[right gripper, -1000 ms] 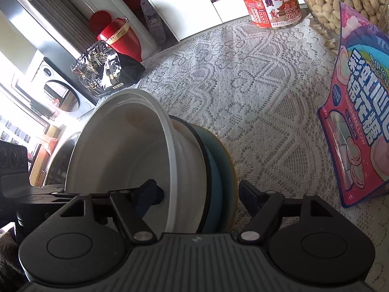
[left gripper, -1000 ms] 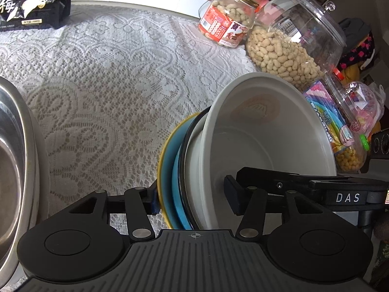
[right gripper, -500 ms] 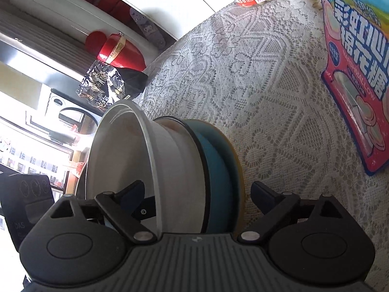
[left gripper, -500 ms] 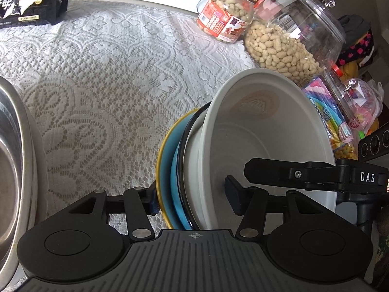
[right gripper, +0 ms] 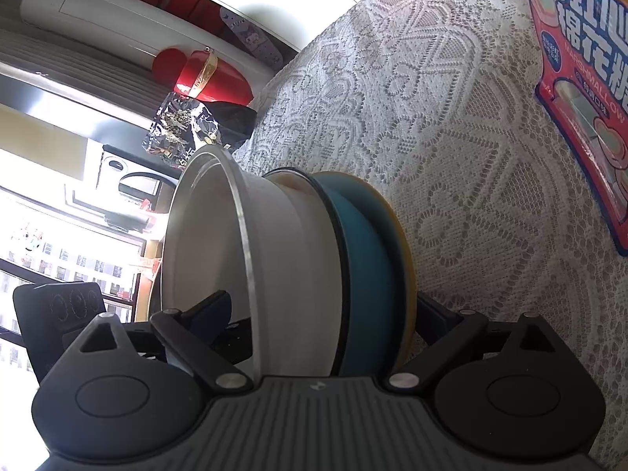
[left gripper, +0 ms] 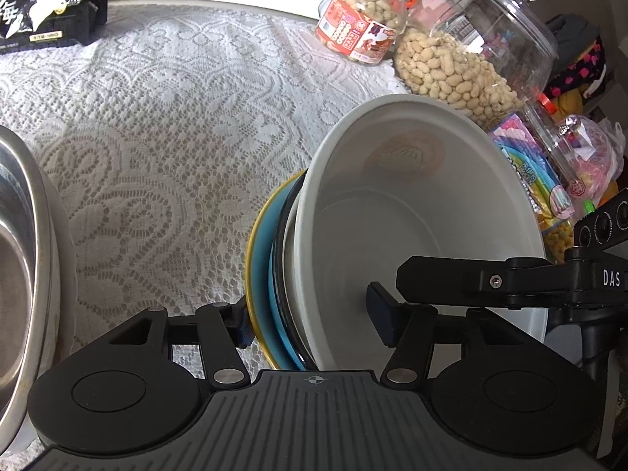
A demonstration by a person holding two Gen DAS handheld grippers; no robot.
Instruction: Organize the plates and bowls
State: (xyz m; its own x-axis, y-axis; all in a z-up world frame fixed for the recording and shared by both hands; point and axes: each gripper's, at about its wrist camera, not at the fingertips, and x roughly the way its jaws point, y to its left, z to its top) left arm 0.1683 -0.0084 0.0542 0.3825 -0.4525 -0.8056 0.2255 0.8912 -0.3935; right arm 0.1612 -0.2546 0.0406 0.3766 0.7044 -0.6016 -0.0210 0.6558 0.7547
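Tilting further, the stack (right gripper: 314, 274) now stands almost on edge above the lace cloth (left gripper: 157, 137). Both my left tongs (left gripper: 310, 322) and right tongs (right gripper: 322, 314) clamp it, white bowl (left gripper: 412, 216) facing away from the cloth.

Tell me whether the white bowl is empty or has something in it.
Empty. The left wrist view looks straight into the white bowl: bare walls and bottom, only a faint tan mark. The left gripper has one finger inside.

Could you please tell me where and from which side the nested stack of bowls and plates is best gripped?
Grip the stack across its whole thickness at opposite rim edges, as the left gripper and right gripper do: one finger inside the white bowl, the other behind the yellow plate. That likely keeps the pieces together.
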